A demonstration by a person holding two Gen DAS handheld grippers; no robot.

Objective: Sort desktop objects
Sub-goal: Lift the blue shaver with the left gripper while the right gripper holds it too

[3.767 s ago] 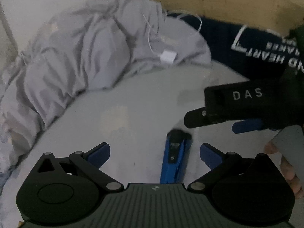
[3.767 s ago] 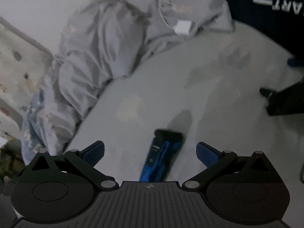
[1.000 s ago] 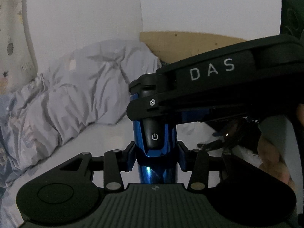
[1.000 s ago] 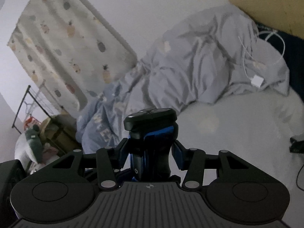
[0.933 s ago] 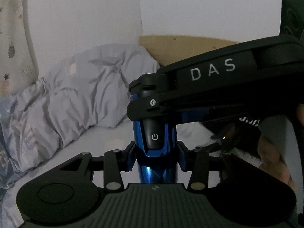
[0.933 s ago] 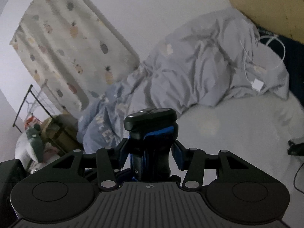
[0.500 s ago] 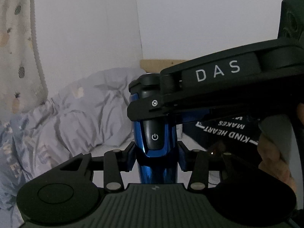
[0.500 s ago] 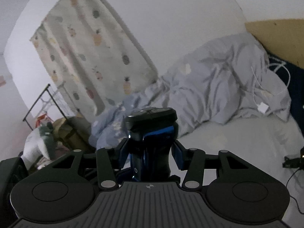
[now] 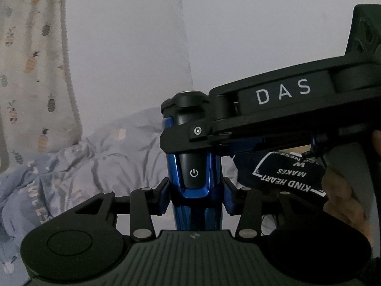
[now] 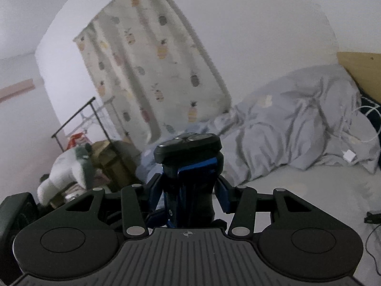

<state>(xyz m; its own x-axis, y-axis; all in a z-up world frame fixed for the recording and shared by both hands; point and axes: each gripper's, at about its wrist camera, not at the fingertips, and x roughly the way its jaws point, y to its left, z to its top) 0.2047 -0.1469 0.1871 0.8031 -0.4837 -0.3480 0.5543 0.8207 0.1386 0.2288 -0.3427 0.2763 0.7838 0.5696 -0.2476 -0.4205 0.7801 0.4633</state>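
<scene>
While both grippers are clamped on the same glossy blue-and-black electric shaver (image 9: 194, 166), it's up in the air, upright, well above the white bed surface (image 10: 309, 190) — not resting on anything. My read is this is a handover or a two-handed carry to wherever it gets sorted.

The left gripper (image 9: 196, 199) pinches the lower blue body, the right gripper (image 10: 188, 190) pinches it higher, just under the head. Jaws on both are drawn in narrow around the shaver.

To do this bit well I'd keep it vertical and only let one side go once the other is clearly firm. That body looks slick, so a loose pinch could let it slide or twist. I'd also keep the pads off the power button.

The left view shows the power button face, the right tool's arm crossing in with DAS printed on it, and a dark navy cloth with white lettering (image 9: 285, 176). The right view shows the round cutter heads on top, plus the pineapple-print curtain (image 10: 154, 71) and crumpled grey duvet (image 10: 297, 124) — no drop-off spot visible in either
</scene>
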